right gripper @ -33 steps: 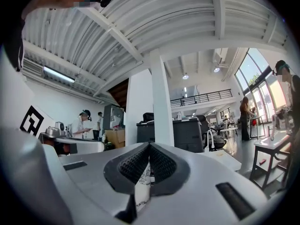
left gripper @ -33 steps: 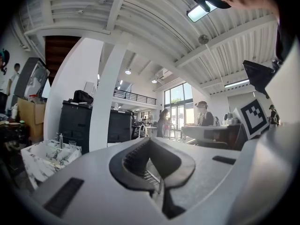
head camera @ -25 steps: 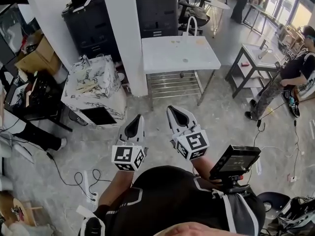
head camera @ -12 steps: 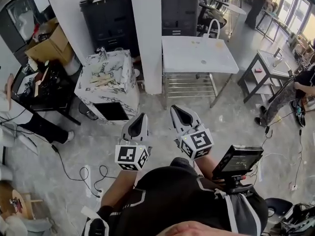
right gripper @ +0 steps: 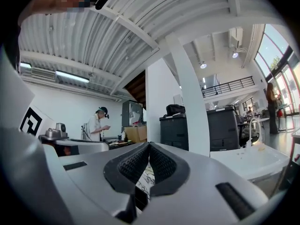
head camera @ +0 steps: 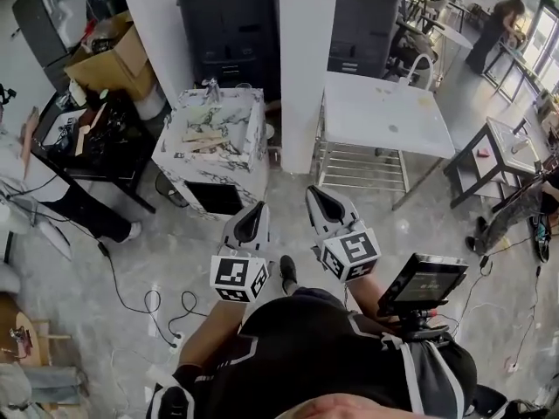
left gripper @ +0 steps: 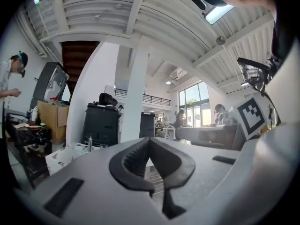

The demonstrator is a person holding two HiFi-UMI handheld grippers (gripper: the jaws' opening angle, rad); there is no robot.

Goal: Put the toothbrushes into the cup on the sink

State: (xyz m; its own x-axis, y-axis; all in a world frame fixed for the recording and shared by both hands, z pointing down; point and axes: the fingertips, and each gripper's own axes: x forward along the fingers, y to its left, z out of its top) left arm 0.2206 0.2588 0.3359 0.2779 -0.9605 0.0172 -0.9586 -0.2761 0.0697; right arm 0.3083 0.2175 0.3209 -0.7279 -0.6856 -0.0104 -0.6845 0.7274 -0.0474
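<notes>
The marble-patterned sink unit (head camera: 214, 151) stands on the floor ahead and left of me, with a metal faucet (head camera: 212, 88) at its back. Pale, long items (head camera: 203, 136) lie across its top, too small to tell apart. In the left gripper view, a clear cup (left gripper: 103, 146) stands beside the faucet (left gripper: 90, 143). My left gripper (head camera: 251, 210) and right gripper (head camera: 313, 193) hang side by side in the air, well short of the sink. Both are shut with nothing in them, as the left gripper (left gripper: 149, 140) and right gripper (right gripper: 149, 145) show in their own views.
A white pillar (head camera: 306, 59) rises just right of the sink, with a white table (head camera: 389, 112) over a wire shelf beyond it. Black cabinets (head camera: 231, 24) line the back. A cluttered dark desk (head camera: 87, 138), a cardboard box (head camera: 109, 55) and a person (head camera: 26, 173) are at the left. Cables (head camera: 148, 304) trail on the floor.
The sink, pillar and table have slid right and down in the head view and look nearer. Both grippers stay shut and keep their places.
</notes>
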